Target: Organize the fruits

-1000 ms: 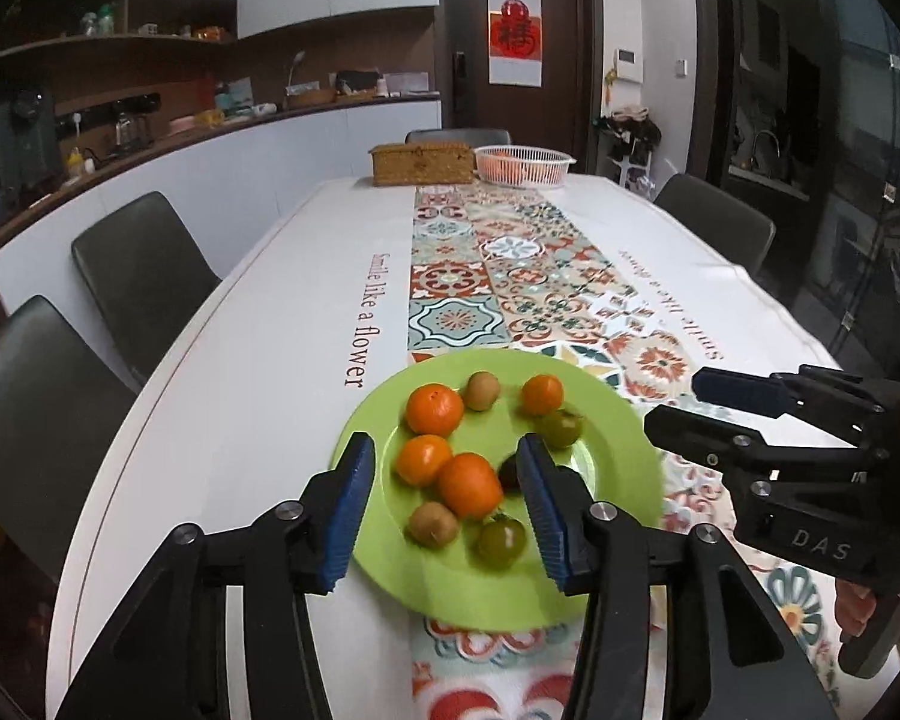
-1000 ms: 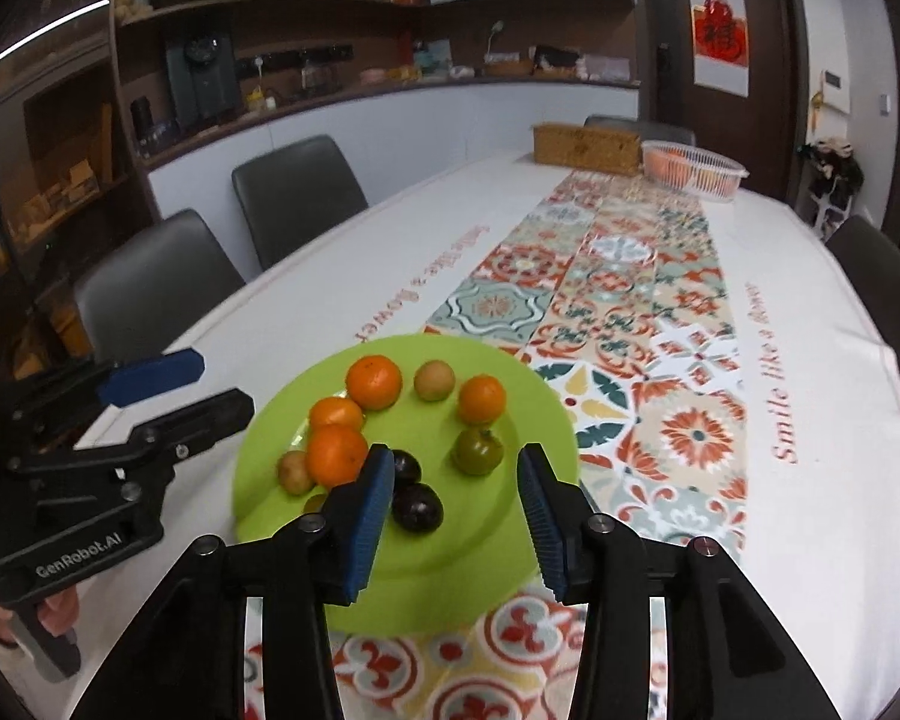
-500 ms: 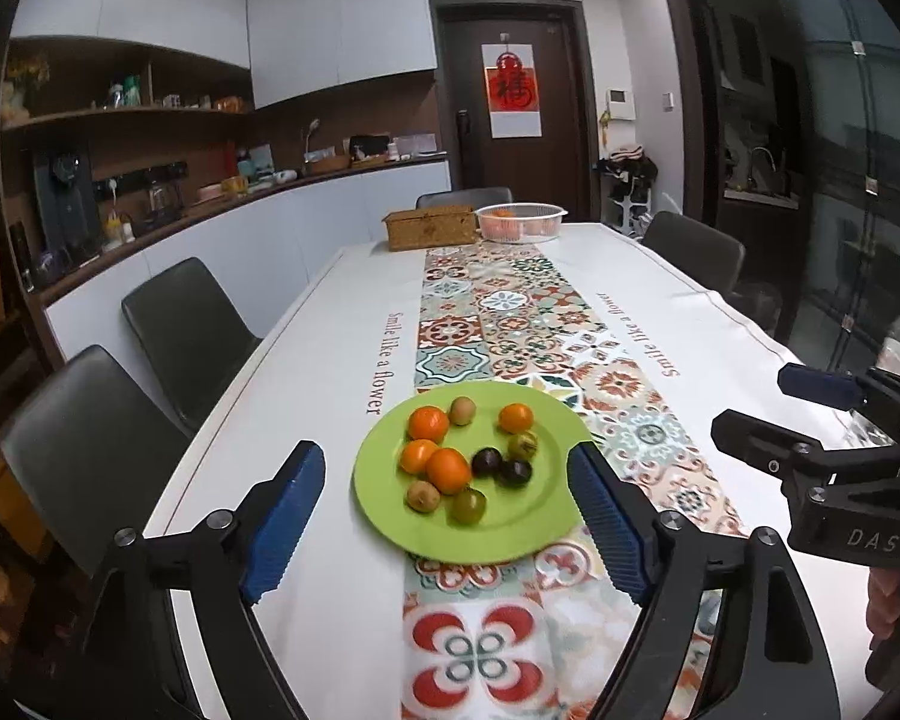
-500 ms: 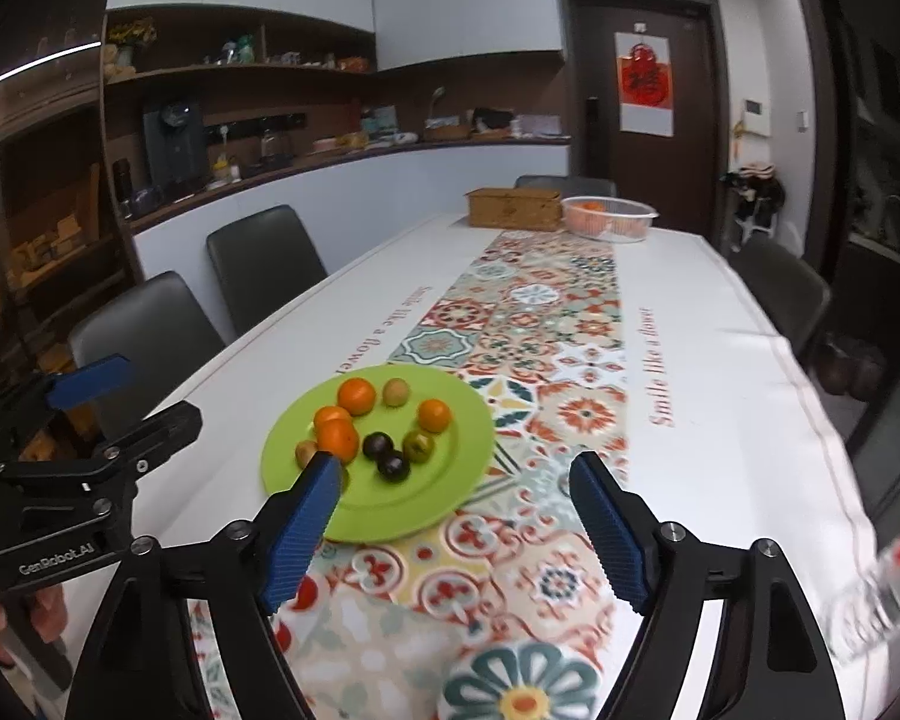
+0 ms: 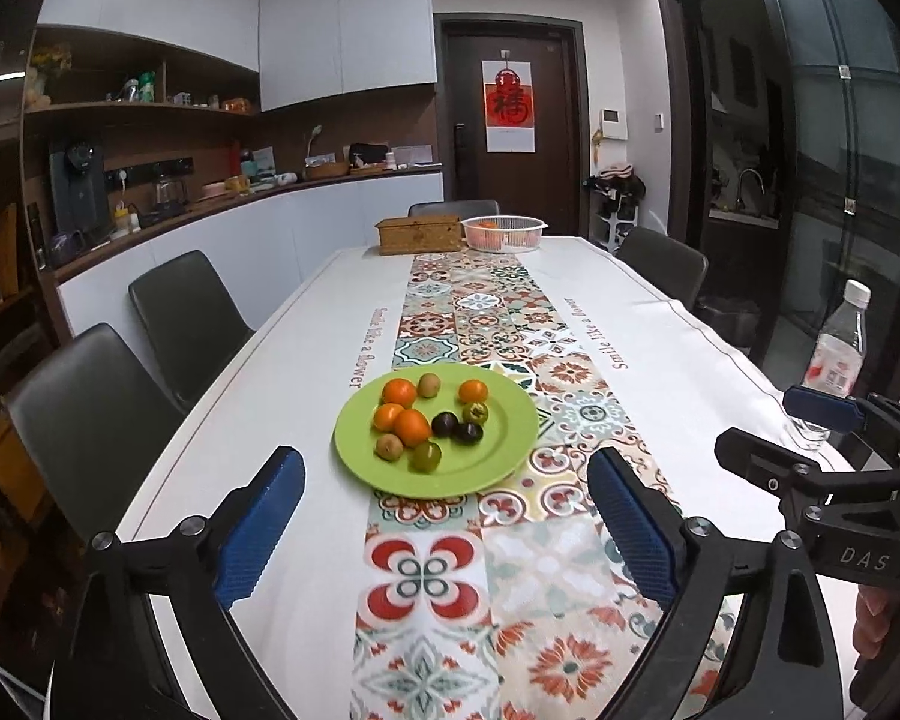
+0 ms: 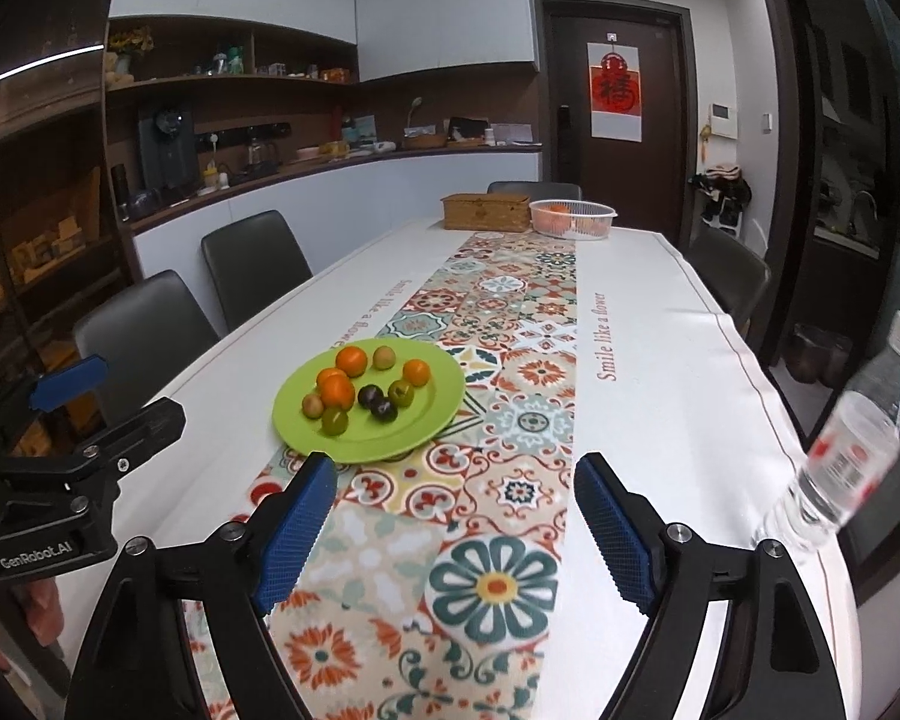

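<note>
Below you, both claws hang over the patterned table runner (image 5: 480,324) with nothing in them: your left gripper (image 5: 444,525) has its blue pads spread wide, and your right gripper (image 6: 450,525) is spread likewise. Ahead, the green plate (image 5: 498,462) lies on the runner holding the fruits (image 5: 411,426), clustered together. At the table's right edge stands a water bottle (image 6: 852,444).

You read "Smile like a flower" on the tablecloth (image 6: 607,336). The right gripper (image 5: 858,558) says "DAS". The left gripper (image 6: 36,555) says "GenRobot.AI".
</note>
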`<state>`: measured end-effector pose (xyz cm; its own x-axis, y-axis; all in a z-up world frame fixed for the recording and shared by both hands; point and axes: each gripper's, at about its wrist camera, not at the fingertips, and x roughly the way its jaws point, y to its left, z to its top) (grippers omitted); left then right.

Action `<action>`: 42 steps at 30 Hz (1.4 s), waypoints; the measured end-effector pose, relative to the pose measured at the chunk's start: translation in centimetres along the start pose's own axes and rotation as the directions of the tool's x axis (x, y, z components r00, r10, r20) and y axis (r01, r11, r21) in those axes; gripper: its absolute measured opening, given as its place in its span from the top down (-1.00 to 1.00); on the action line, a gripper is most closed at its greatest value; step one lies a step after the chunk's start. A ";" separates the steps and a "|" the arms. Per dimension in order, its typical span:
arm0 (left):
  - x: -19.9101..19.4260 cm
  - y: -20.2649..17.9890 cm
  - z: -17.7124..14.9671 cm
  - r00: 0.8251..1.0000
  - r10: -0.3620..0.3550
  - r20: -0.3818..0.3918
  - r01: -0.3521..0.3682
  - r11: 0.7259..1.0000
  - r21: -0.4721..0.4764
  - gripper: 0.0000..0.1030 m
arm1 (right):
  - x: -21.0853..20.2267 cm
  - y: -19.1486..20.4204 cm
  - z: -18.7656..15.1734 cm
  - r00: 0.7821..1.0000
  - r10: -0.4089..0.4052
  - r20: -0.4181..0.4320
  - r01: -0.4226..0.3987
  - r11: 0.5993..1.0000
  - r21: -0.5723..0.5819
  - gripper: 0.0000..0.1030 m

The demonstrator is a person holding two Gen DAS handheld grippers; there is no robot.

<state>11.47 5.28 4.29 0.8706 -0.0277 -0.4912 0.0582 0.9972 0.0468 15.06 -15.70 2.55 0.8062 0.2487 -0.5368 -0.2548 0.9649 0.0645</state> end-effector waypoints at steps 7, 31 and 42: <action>-2.2 -0.6 -0.8 1.000 0.001 0.005 -0.001 1.000 0.010 -0.90 | -2.2 0.5 -1.5 1.000 0.006 0.012 -0.006 1.000 0.001 -0.60; -5.5 -1.4 -2.1 0.999 -0.012 0.037 0.011 1.000 0.024 -0.94 | -6.4 1.0 -3.0 0.998 -0.009 0.065 0.009 1.000 -0.003 -0.60; -6.1 -1.5 -2.5 0.999 -0.002 0.046 0.001 1.000 0.030 -0.95 | -7.0 1.2 -3.5 0.998 -0.018 0.067 0.019 1.000 -0.014 -0.60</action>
<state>4.84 4.12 5.05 0.8920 -0.0331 -0.4509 0.0734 0.9947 0.0724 7.26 -16.57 3.41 0.8445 0.2366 -0.4804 -0.2468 0.9681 0.0430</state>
